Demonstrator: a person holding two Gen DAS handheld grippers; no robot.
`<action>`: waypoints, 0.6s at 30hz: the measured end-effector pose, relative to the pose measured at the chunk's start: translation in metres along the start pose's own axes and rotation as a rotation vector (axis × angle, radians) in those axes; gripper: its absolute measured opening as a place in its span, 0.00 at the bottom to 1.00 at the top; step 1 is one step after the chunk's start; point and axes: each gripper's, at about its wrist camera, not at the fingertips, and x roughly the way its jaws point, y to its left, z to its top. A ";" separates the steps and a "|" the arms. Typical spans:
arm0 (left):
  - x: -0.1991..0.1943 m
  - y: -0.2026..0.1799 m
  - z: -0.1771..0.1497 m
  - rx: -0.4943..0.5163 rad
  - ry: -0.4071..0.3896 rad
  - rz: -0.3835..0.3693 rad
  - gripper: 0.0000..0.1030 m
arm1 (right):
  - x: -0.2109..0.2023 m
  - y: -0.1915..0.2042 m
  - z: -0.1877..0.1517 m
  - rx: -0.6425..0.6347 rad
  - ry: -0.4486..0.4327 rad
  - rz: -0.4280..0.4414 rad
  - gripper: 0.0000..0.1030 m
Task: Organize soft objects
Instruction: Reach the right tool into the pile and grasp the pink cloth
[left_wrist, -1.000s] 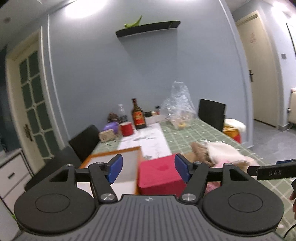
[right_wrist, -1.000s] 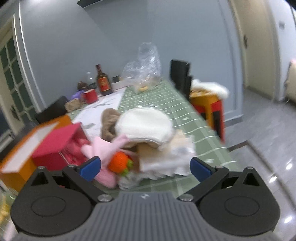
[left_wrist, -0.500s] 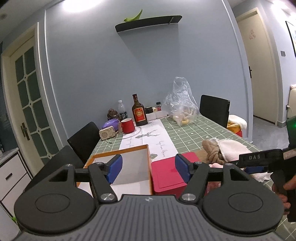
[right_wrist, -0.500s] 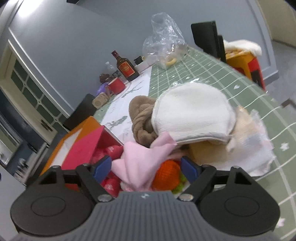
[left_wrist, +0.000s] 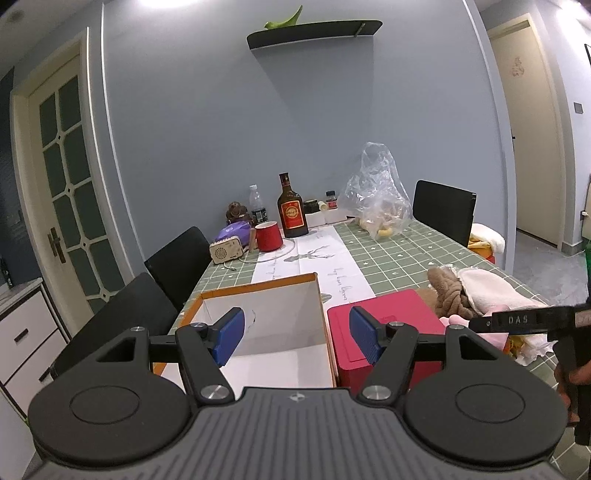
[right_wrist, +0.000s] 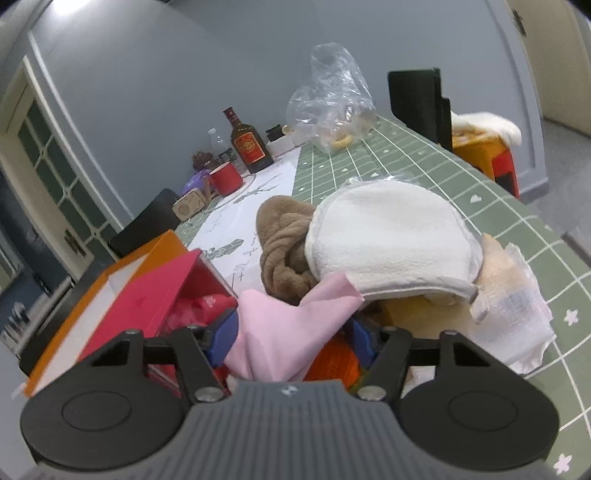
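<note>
My left gripper (left_wrist: 295, 338) is open with nothing between its fingers, hovering over an orange box (left_wrist: 258, 288) with a white inside. Beside it stands a red box (left_wrist: 391, 317). To its right lies a heap of soft things: a brown plush (right_wrist: 284, 247), a white padded cloth (right_wrist: 391, 243), a pink cloth (right_wrist: 284, 325) and an orange toy (right_wrist: 332, 360). My right gripper (right_wrist: 291, 338) sits low in that heap. Its jaws are closing, and the pink cloth is bunched between the blue pads. The orange toy lies partly under the cloth.
On the green checked table (left_wrist: 406, 254) farther back are a dark bottle (left_wrist: 292, 218), a red mug (left_wrist: 269, 236), a small speaker (left_wrist: 226, 252) and a clear plastic bag (left_wrist: 376, 199). Black chairs (left_wrist: 177, 258) line both sides. A plastic-wrapped pack (right_wrist: 517, 306) lies right of the heap.
The right gripper moved forward and down into the heap and its jaws narrowed around the pink cloth. The left gripper drifted so that the orange box now lies under it.
</note>
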 end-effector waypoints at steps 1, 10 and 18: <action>0.001 0.000 -0.001 -0.002 0.000 0.002 0.74 | -0.001 0.002 -0.001 -0.010 -0.004 -0.007 0.45; 0.002 -0.001 -0.002 -0.003 0.003 0.004 0.74 | -0.015 0.002 -0.005 0.039 -0.031 0.066 0.05; -0.002 0.000 0.001 0.001 -0.024 0.013 0.74 | -0.069 -0.007 -0.005 0.073 -0.126 0.124 0.05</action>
